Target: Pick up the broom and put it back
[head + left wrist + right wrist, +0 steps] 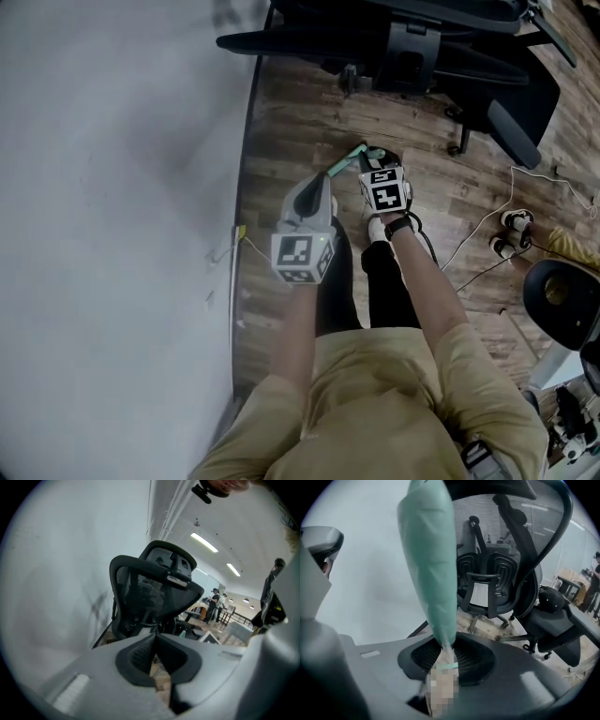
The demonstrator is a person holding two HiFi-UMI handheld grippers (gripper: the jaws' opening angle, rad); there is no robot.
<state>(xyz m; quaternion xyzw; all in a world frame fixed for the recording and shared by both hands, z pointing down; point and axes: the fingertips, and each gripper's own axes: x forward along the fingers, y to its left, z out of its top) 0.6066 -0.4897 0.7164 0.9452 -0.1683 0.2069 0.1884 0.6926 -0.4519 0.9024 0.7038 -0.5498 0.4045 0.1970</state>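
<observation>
Firmly pinched between the jaws of the right gripper (447,656) is the mint-green broom (429,564), wrapped in clear film. The jaws stand narrowly parted around its thin end, and the thicker green length rises up and away from them. The left gripper (156,641) has its jaws pressed together at the tips, with nothing between them. Beyond both pairs of jaws stands a black mesh-backed office chair (154,592) on the brown wooden plank floor (309,112). A plain white wall (112,187) lies to their left.
</observation>
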